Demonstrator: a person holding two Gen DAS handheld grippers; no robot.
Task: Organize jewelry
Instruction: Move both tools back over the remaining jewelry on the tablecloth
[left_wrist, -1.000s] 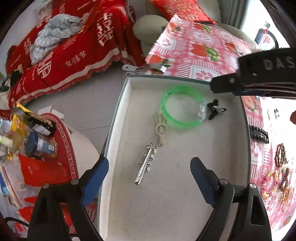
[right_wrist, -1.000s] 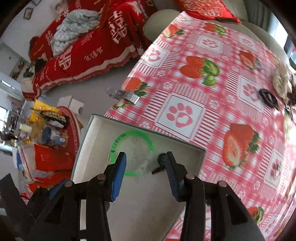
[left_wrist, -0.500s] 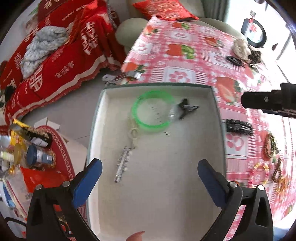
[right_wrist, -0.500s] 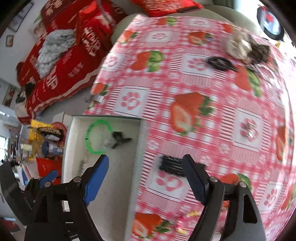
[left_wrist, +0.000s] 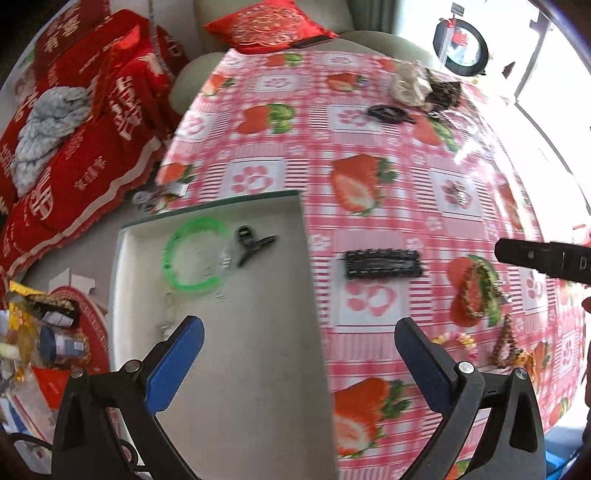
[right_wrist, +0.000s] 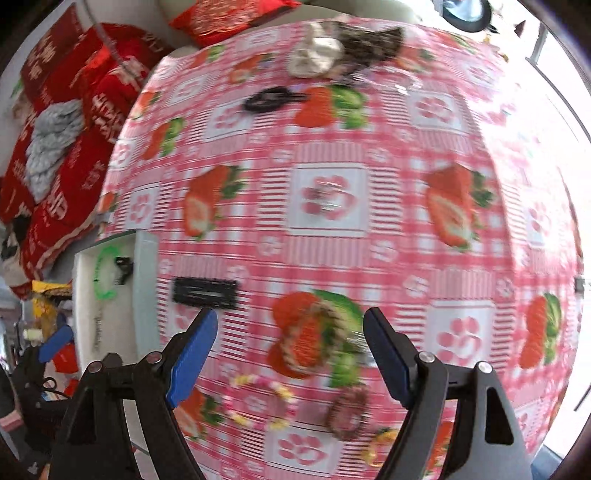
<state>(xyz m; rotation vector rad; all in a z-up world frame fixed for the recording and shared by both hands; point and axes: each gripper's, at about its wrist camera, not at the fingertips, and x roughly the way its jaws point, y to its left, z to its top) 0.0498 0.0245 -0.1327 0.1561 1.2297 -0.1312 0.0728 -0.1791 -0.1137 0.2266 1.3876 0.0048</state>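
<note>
Bracelets (right_wrist: 258, 400) look blurry on the table (right_wrist: 388, 258) under the right tongs (right_wrist: 290, 328), spread apart. Only the left tongs (left_wrist: 299, 339), also apart, see the green bangle (left_wrist: 194, 258) clearly in the tray (left_wrist: 258, 369).

A strawberry-print tablecloth (left_wrist: 369, 155) covers the table beside red blankets (left_wrist: 85, 147) and a grey knit (left_wrist: 44, 125).

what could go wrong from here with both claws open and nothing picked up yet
The right claw hangs open over a beaded bracelet crowded by other beaded bracelets, so it might snag two. The white tray sits at the table's edge; bumping it could tip out the green plastic bangle.
</note>
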